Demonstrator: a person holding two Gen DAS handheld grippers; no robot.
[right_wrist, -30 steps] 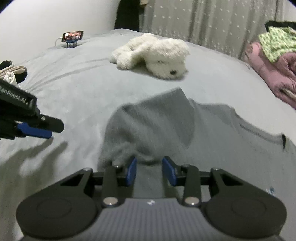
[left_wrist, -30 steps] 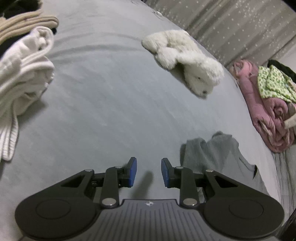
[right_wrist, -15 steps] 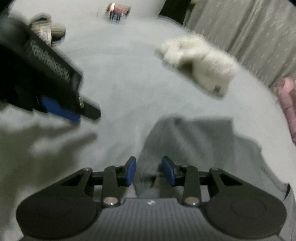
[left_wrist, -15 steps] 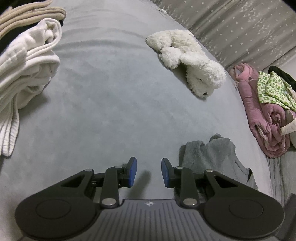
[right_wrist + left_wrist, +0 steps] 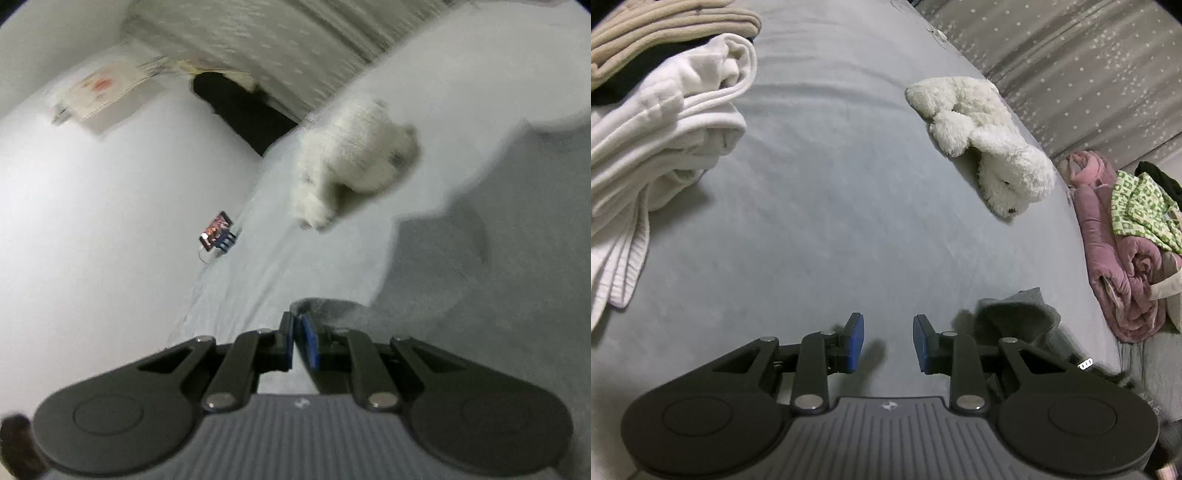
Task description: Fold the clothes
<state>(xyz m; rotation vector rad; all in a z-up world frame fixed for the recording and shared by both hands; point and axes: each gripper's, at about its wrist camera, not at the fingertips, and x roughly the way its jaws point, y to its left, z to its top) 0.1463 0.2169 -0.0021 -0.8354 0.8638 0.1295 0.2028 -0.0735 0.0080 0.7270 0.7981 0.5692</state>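
On the bed (image 5: 831, 206), the grey garment (image 5: 1015, 317) lies crumpled near the white plush toy (image 5: 990, 140). Left hand-held gripper (image 5: 888, 343) hovers beside the garment, jaws apart and empty. Right hand-held gripper (image 5: 296, 341) is clamped on the garment's edge, the view blurred.

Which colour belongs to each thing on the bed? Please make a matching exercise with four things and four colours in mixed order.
Things:
1. plush toy
2. rolled blanket
3. patterned cloth
4. garment in the right gripper

Colours:
a. green and white
b. grey
c. white
d. pink

Pairs: 1-c, 2-d, 3-a, 4-b
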